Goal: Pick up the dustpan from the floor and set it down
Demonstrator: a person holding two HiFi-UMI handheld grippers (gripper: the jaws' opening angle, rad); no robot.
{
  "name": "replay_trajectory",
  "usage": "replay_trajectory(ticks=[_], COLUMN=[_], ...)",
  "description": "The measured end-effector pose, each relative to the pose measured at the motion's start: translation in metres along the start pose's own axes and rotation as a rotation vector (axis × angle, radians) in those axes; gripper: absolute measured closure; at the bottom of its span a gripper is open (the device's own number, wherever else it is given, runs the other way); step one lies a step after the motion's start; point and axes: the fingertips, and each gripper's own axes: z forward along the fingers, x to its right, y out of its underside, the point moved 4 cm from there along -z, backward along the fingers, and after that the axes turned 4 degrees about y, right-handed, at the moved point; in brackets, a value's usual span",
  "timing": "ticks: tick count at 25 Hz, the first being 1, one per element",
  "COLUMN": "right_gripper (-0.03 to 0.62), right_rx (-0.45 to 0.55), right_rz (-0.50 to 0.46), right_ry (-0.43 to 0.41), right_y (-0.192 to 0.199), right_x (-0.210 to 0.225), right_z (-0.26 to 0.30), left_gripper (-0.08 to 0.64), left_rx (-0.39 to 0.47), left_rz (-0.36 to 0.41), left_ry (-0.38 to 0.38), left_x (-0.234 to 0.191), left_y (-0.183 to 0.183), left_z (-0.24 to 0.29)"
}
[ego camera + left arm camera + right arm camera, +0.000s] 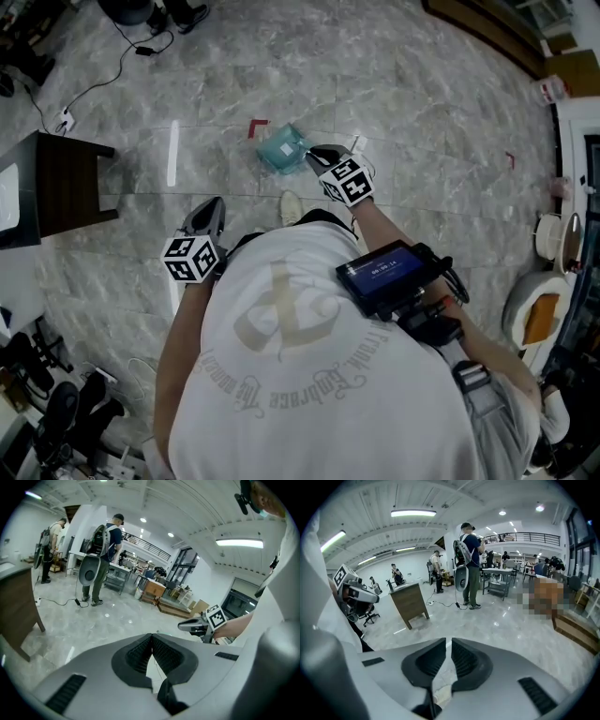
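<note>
Dustpan (279,150) lies on the floor at the right gripper (317,156) tip, its jaws a narrow slit apart on nothing, left gripper (208,214) closed and empty, so either pick pending or set-down already done.

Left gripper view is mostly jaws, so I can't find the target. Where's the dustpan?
Observer: Head view shows the dustpan lying on the floor, just ahead of the right gripper.
Operator: Is the right gripper on it?
Observer: No. In right gripper view its jaws stand a narrow gap apart, with only floor between them.
Operator: Any marker nearby?
Observer: A red tape corner is on the floor right beside the dustpan.
</note>
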Motion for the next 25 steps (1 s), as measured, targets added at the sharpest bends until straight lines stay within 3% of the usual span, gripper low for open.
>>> replay_trajectory(ticks=[5, 10, 15, 25], right_gripper=[0.574, 0.575, 0.575, 0.575], right_rx=[0.053, 0.117, 0.167, 0.167], right_rz=[0.041, 0.051, 0.054, 0.157], right_ry=[-0.024, -0.055, -0.036, 0.014], right_y=[-0.005, -0.005, 0.012, 0.029], right_x=[-0.028, -0.056, -0.103, -0.107], right_z=[-0.028, -0.062, -0.097, -0.11], left_gripper=[0.548, 0.548, 0.548, 0.548], left_rx=[-0.044, -0.066, -0.071, -0.121], left_rz=[0.1, 0.143, 0.19, 0.213], left_ry=[0.081, 0.153, 0.22, 0.276], left_x=[0.022, 0.038, 0.054, 0.059], left_y=[0.007, 0.012, 0.039, 0.04], left_z=[0.003, 0.012, -0.01, -0.004])
